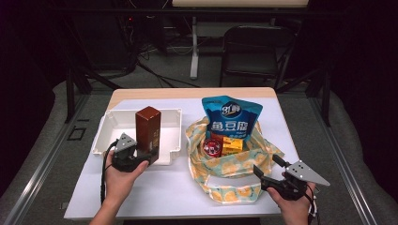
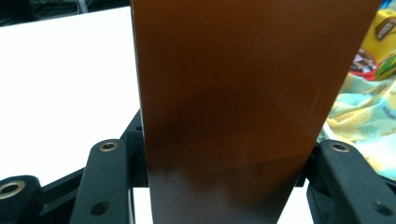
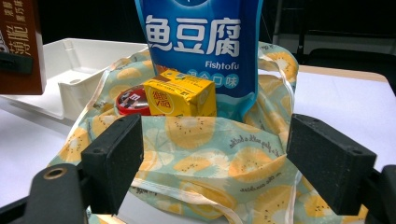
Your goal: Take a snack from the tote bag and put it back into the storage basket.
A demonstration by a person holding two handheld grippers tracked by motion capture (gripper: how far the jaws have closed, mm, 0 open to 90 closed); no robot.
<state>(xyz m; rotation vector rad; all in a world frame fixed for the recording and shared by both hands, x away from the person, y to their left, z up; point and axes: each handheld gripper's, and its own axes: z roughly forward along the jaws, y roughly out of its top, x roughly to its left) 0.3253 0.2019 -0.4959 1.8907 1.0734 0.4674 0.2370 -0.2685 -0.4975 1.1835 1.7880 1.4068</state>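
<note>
A: I have the brown box [image 1: 148, 129] clamped upright in my left tool [image 1: 141, 158], low on its body, standing at the near edge of the white bin [image 1: 112, 123]. The left gripper view shows the box face [image 2: 233, 107] squarely between the jaws.

B: Down in the bin, or hanging over it?

A: From the high view I can't quite tell whether its base touches the floor of the bin. I'd lower it straight, keep it vertical, and let go only once it sits flat; a tall narrow box held low could tip.

B: And the right tool [image 1: 268, 174]?

A: Wide, holding nothing, resting at the near rim of the cloth bag [image 1: 225, 168] on the tabletop [image 1: 155, 187]. Its view shows what the high one blurs: the yellow carton [image 3: 180, 95] and red tin [image 3: 133, 103] nestled in front of the blue pouch [image 3: 205, 46], and the bag's hem [image 3: 187, 193] lying just ahead of the jaws.
</note>
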